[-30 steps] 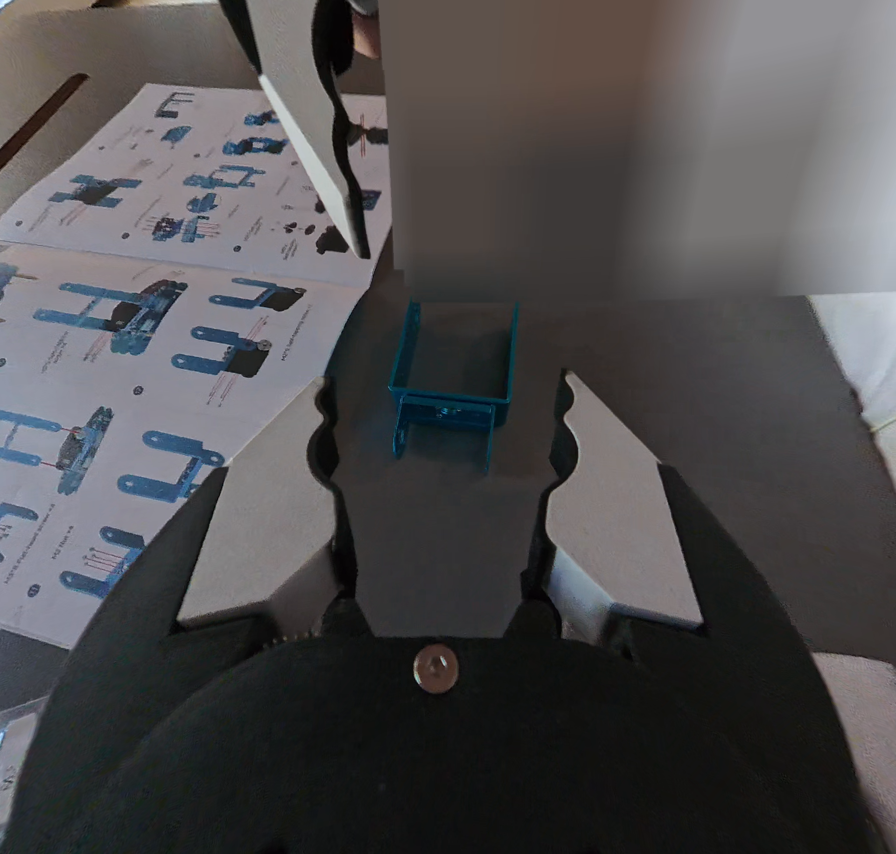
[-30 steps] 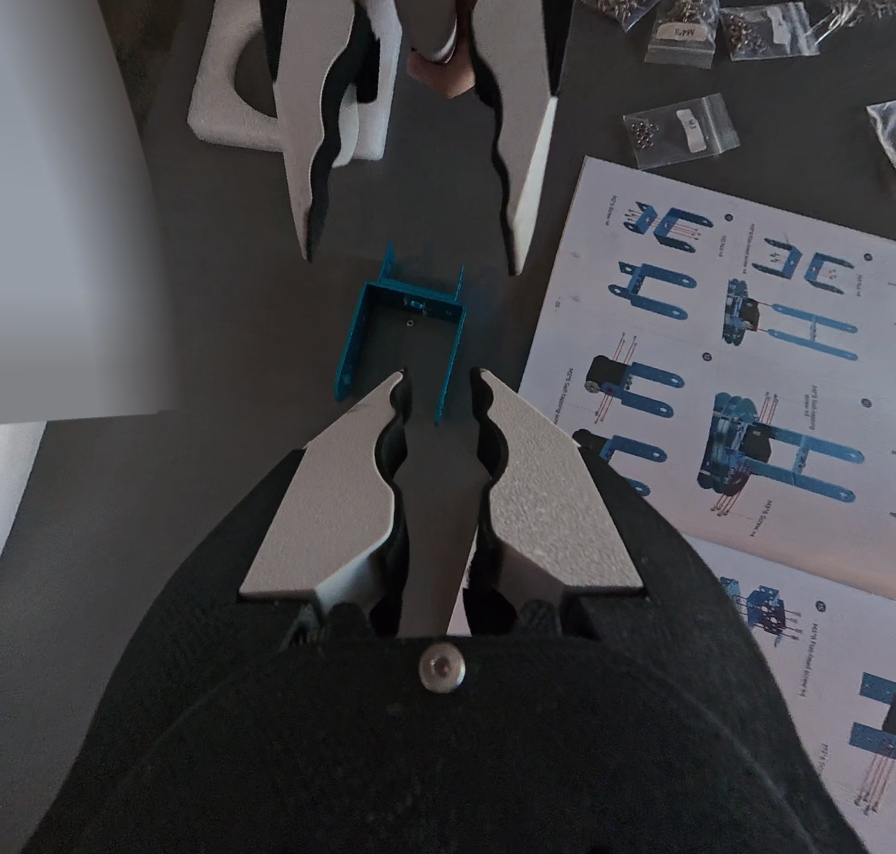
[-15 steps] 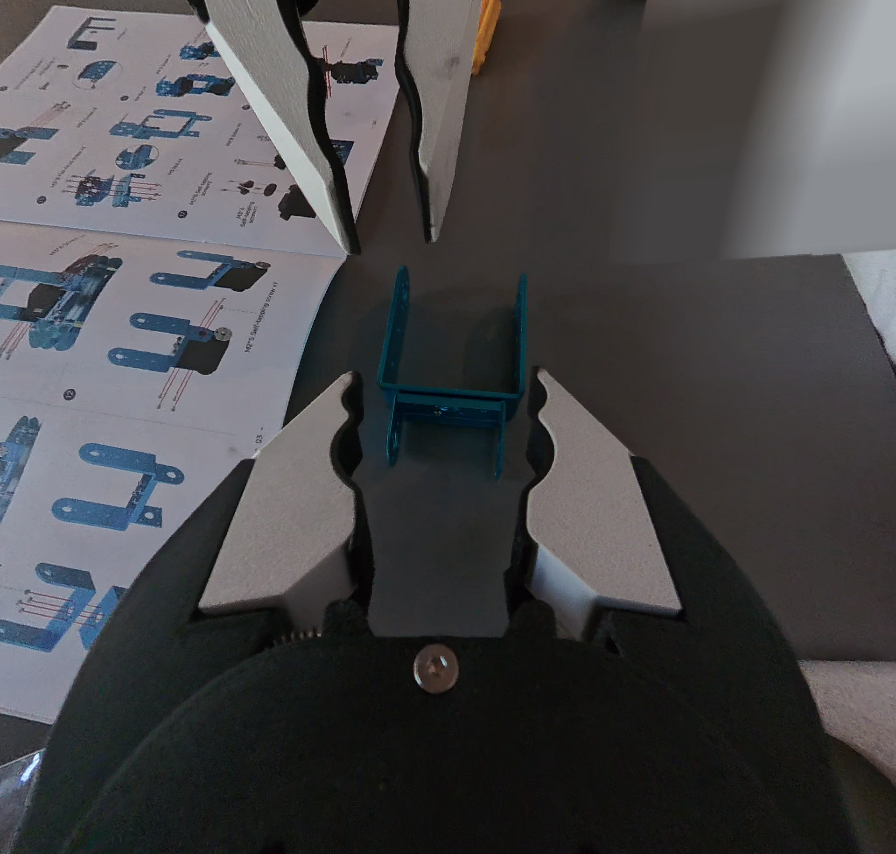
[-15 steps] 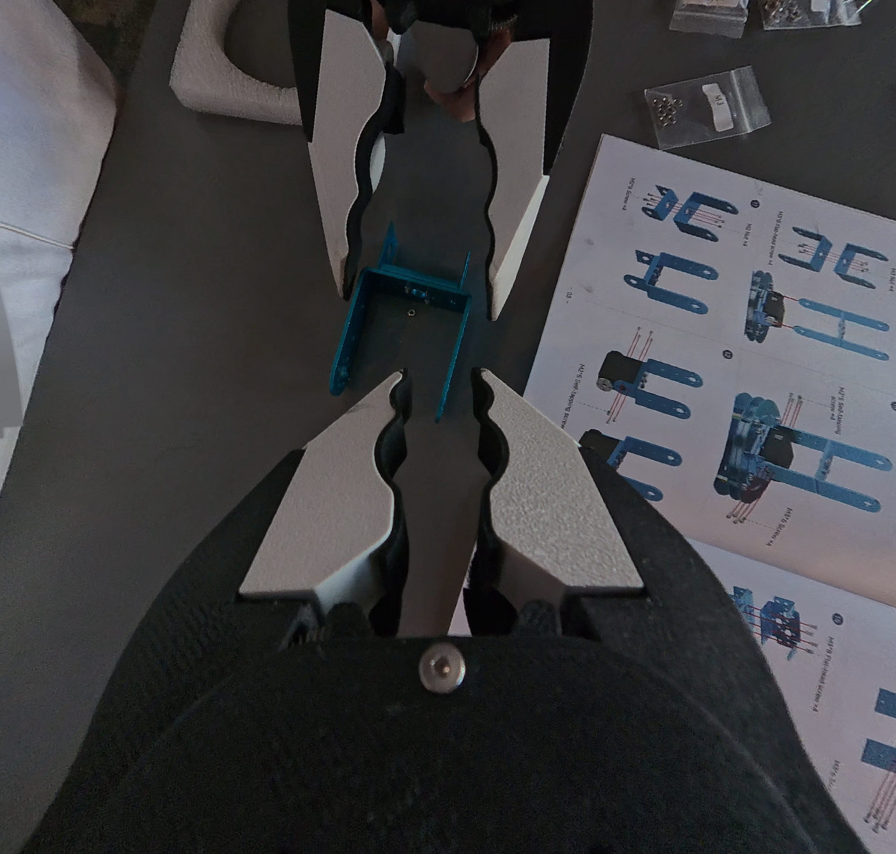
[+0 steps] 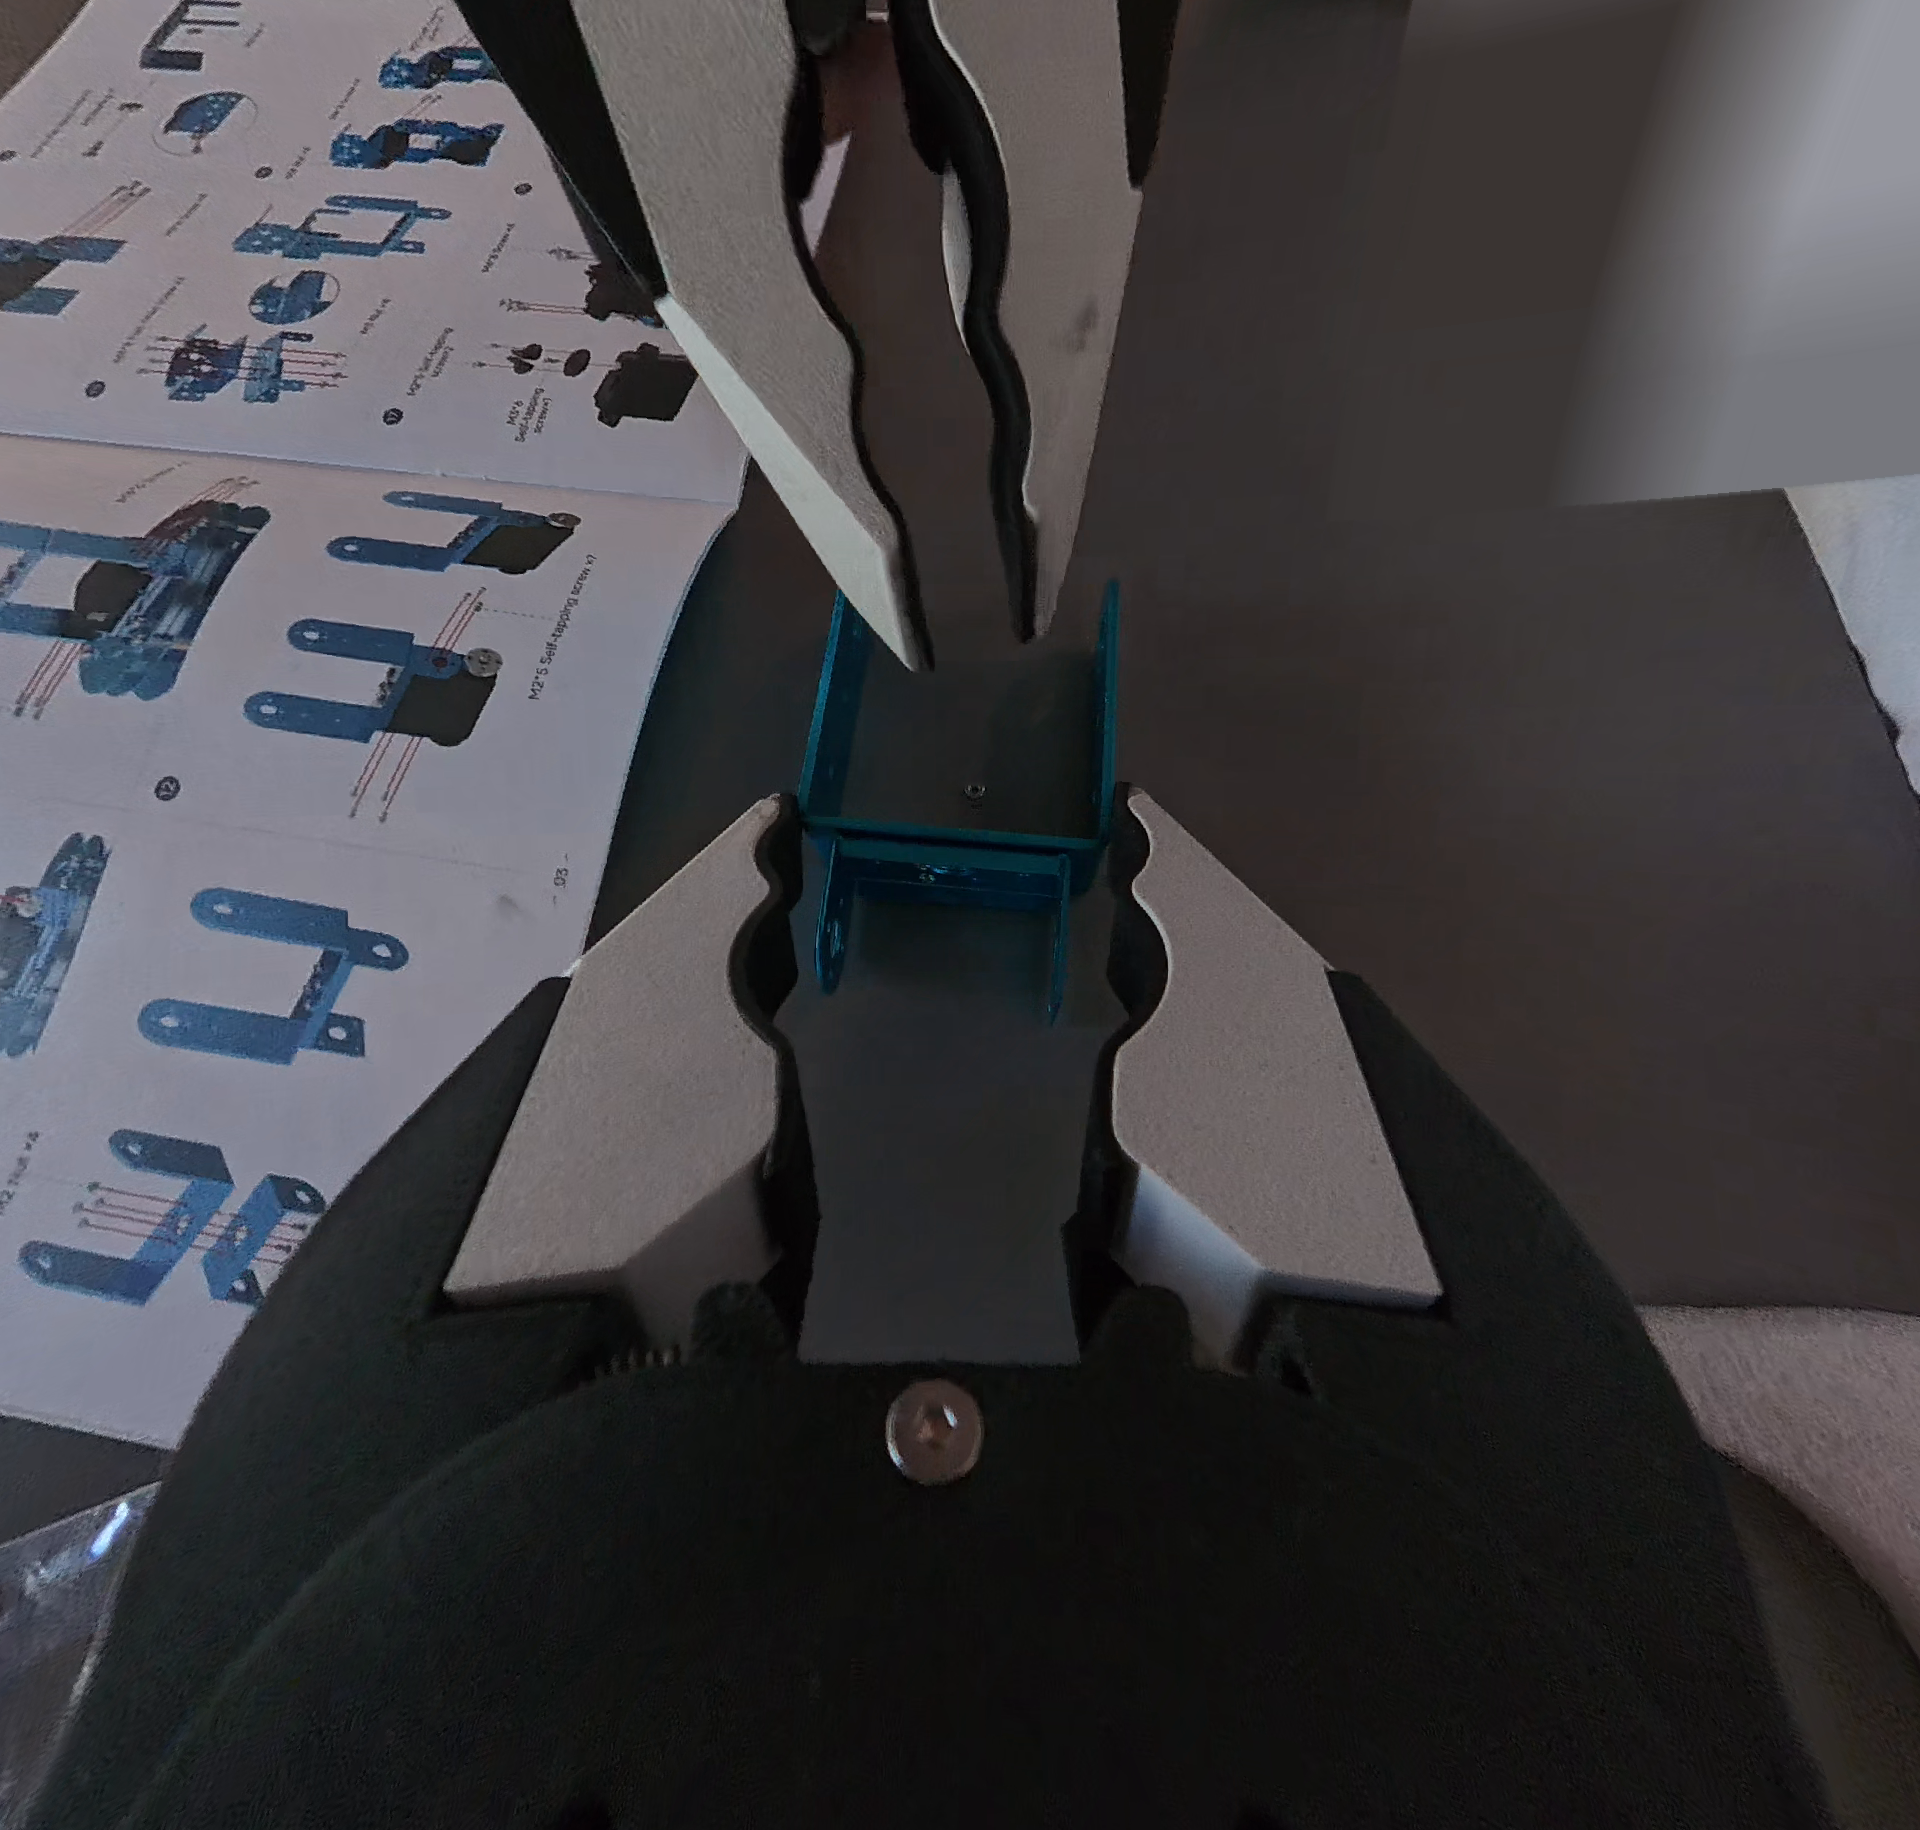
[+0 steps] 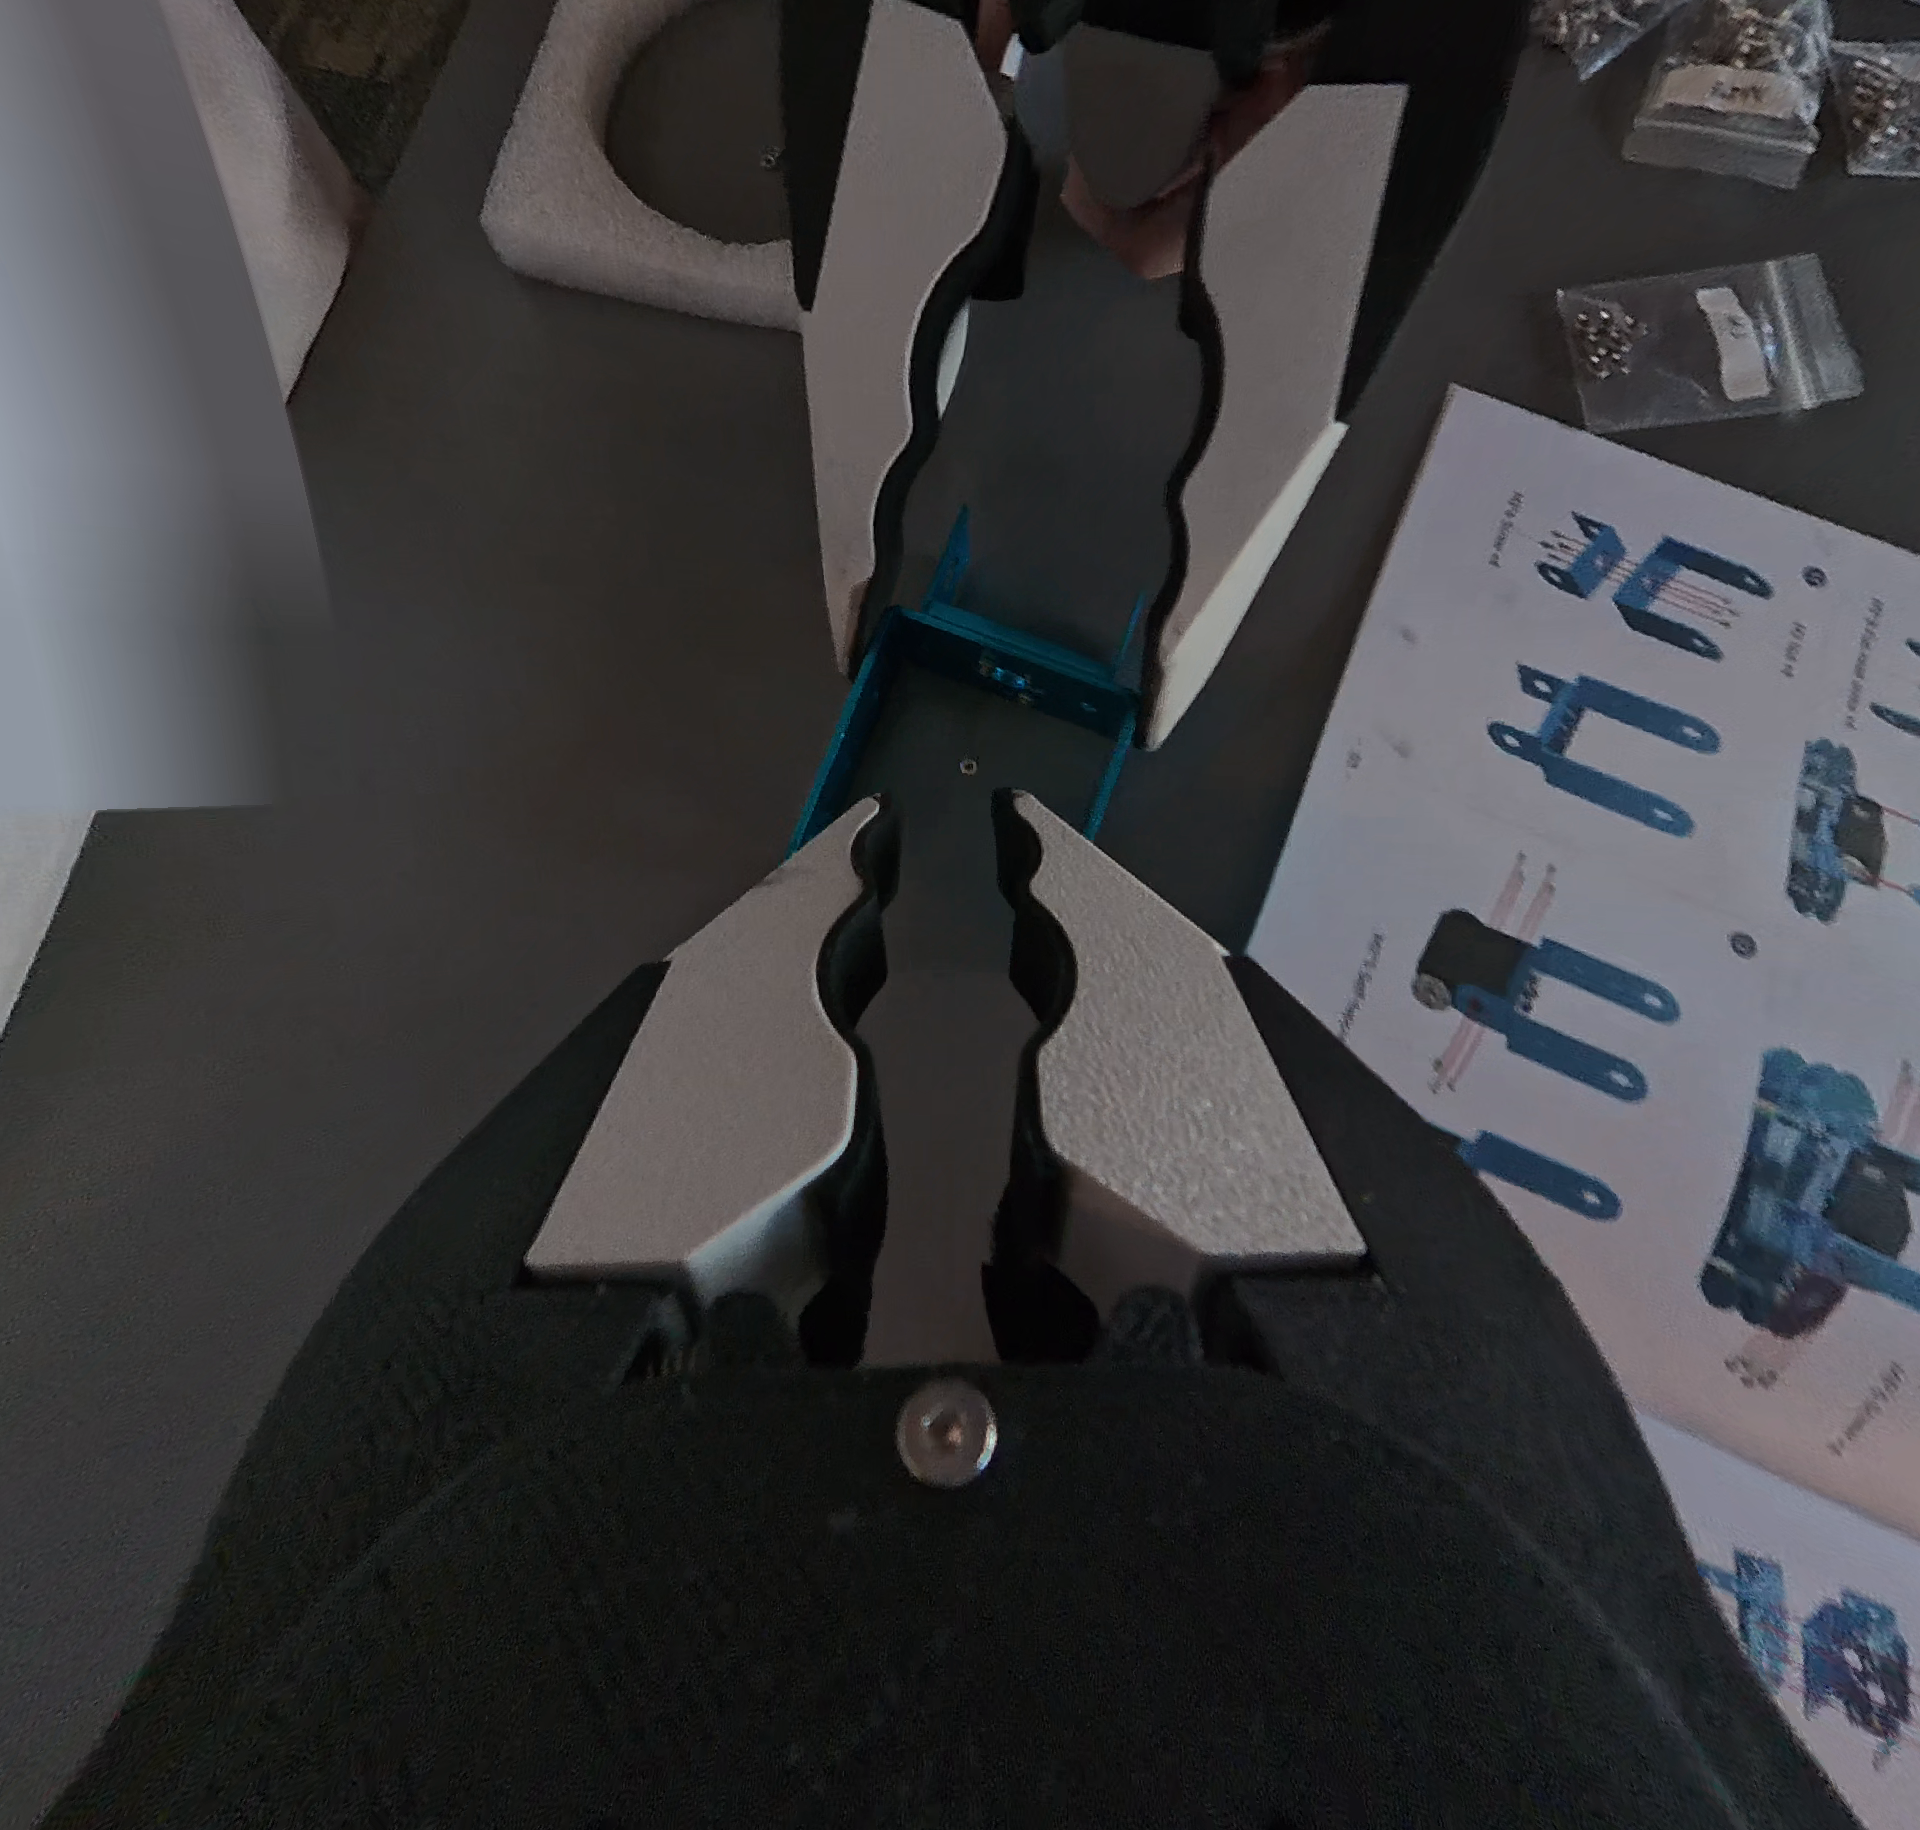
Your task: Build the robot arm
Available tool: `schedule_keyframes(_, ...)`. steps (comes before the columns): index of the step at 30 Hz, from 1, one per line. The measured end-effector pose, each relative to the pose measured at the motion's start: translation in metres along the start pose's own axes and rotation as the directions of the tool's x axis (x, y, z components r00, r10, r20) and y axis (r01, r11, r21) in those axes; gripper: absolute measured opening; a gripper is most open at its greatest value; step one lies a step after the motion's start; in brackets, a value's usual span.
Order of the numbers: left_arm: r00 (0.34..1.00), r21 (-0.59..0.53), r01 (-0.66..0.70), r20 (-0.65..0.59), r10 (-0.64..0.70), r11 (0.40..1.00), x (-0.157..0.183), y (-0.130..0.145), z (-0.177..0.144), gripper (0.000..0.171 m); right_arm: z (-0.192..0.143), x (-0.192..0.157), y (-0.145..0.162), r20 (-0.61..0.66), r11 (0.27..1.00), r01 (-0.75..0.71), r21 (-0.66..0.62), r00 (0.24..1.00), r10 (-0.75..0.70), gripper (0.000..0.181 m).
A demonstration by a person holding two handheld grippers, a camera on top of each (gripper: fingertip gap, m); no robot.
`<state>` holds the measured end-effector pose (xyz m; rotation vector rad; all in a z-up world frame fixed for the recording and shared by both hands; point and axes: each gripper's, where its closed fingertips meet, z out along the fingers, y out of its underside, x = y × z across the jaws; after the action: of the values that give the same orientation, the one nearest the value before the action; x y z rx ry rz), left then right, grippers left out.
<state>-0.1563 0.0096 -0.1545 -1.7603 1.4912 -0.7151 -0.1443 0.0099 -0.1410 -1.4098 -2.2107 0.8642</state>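
A blue metal bracket (image 5: pixel 956 845), two U-shaped pieces joined back to back, lies on the dark table (image 5: pixel 1455 845). My left gripper (image 5: pixel 954 804) has its two fingertips pressed on the outer corners of the bracket's crosspiece. In the right wrist view the left gripper (image 6: pixel 1003 689) flanks the same crosspiece (image 6: pixel 997 684). My right gripper (image 6: pixel 938 798) is narrowly open and empty. Its tips sit between the far ends of the bracket's long arms, as the left wrist view (image 5: pixel 975 648) shows. A tiny screw (image 6: pixel 966 738) lies on the table between those arms.
Printed instruction sheets (image 5: pixel 312 637) with blue diagrams lie beside the bracket, also in the right wrist view (image 6: pixel 1610 845). Small bags of screws (image 6: pixel 1704 346) lie beyond the sheets. A white foam block with a round cut-out (image 6: pixel 623 170) sits at the back. A hand (image 6: pixel 1122 211) holds the left gripper. Less than 4 cm separates the two grippers' tips.
My left gripper moved forward and narrowed until its tips met the bracket's corners. My right gripper came closer, so its tips now stand between the bracket's arms.
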Motion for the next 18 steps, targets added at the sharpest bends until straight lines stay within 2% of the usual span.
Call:
schedule_keyframes(9, 1.0, -0.016, 0.013, 0.01, -0.012, 1.0, 0.003, 0.009, -0.011, 0.059, 0.027, 0.004, 0.005, -0.037, 0.998, 0.028, -0.051, 0.999, -0.03, 0.013)
schedule_keyframes(13, 0.999, -0.028, 0.03, 0.018, -0.03, 0.999, 0.003, 0.01, -0.017, 0.077, 0.028, 0.004, 0.006, -0.026, 0.997, 0.009, -0.077, 1.0, -0.011, 0.011)
schedule_keyframes(16, 0.997, -0.033, 0.038, 0.061, -0.036, 0.999, -0.003, 0.01, -0.034, 0.073, 0.028, 0.004, 0.01, -0.025, 0.989, 0.032, -0.145, 0.999, -0.036, 0.011)
schedule_keyframes(18, 0.995, -0.032, 0.08, 0.064, -0.077, 0.996, -0.004, 0.009, -0.048, 0.062, 0.027, 0.004, 0.011, -0.012, 0.982, 0.054, -0.183, 0.998, -0.057, 0.011)
